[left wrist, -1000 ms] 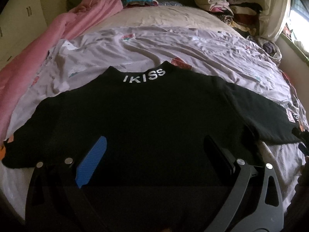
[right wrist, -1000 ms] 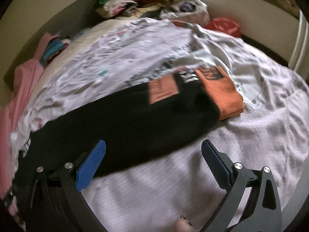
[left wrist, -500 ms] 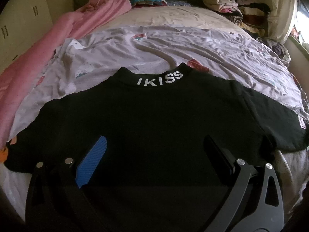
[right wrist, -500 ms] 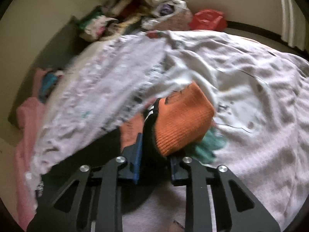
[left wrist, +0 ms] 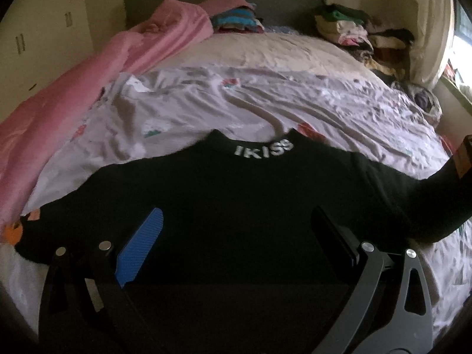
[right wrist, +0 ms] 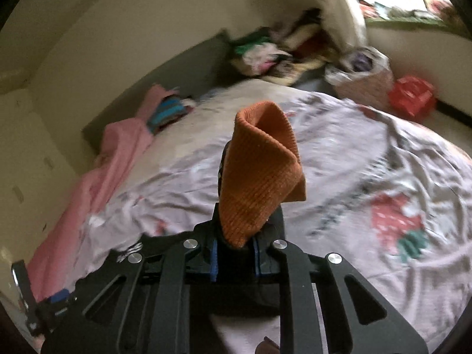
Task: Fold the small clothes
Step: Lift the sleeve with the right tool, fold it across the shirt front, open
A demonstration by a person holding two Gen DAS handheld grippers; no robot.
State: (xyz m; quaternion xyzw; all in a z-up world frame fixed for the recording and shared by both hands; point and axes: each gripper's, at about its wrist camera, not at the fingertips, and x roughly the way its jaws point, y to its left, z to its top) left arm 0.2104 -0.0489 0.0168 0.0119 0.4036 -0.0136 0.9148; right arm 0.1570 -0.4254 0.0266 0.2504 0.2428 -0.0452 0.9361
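Only the right view shows the right gripper (right wrist: 234,261) clamped on the orange cuff (right wrist: 262,174); the left view shows the left gripper (left wrist: 236,242) spread above the black top (left wrist: 236,200) on the bed (left wrist: 265,100).

Bedsheet (left wrist: 295,103) beyond the sweater (left wrist: 236,206) lies open; clothes pile (left wrist: 354,32) crowds the headboard.

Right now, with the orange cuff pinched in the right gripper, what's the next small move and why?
Probably carry the orange cuff across over the body of the black sweater. The right gripper is shut on that cuff with the sleeve raised off the bedsheet, while the sweater lies spread flat and the left gripper hovers open above it.
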